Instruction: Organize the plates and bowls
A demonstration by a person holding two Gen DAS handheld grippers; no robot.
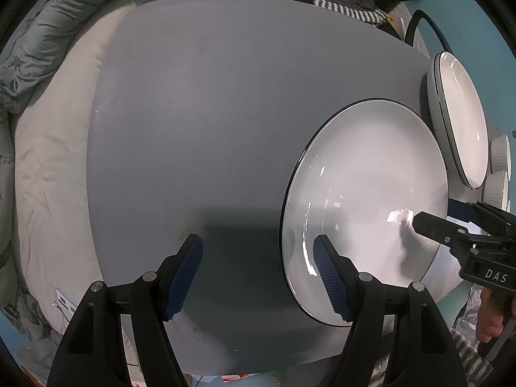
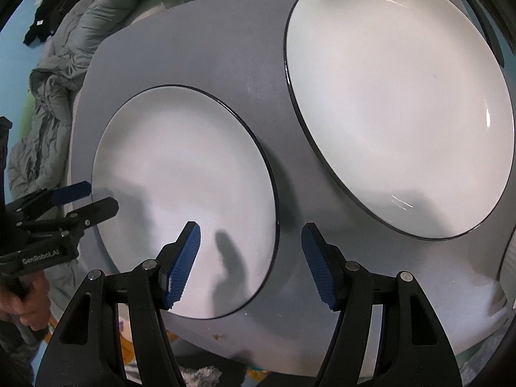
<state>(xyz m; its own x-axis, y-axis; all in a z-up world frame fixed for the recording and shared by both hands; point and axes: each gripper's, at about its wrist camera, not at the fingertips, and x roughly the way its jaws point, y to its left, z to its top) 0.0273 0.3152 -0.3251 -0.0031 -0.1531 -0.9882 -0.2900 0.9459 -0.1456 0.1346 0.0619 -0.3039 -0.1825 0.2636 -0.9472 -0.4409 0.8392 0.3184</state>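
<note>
A white plate with a dark rim (image 1: 364,193) (image 2: 183,193) lies flat on the grey table (image 1: 209,129). My left gripper (image 1: 258,274) (image 2: 93,198) stands open astride the plate's left rim, one pad over the plate and one over bare table. My right gripper (image 2: 250,264) (image 1: 433,213) stands open astride the opposite rim in the same way. Neither gripper's pads press on the plate. A second, similar plate (image 2: 400,106) (image 1: 464,119) lies further right. Two small white ribbed bowls (image 1: 500,161) sit past it at the table's right edge.
A grey-green quilted cover (image 1: 48,32) (image 2: 54,96) and pale bedding (image 1: 48,177) lie beyond the table's left side. A black cable (image 1: 429,29) and a striped cloth (image 1: 351,11) are at the back right. A person's hand (image 2: 22,303) holds the left gripper.
</note>
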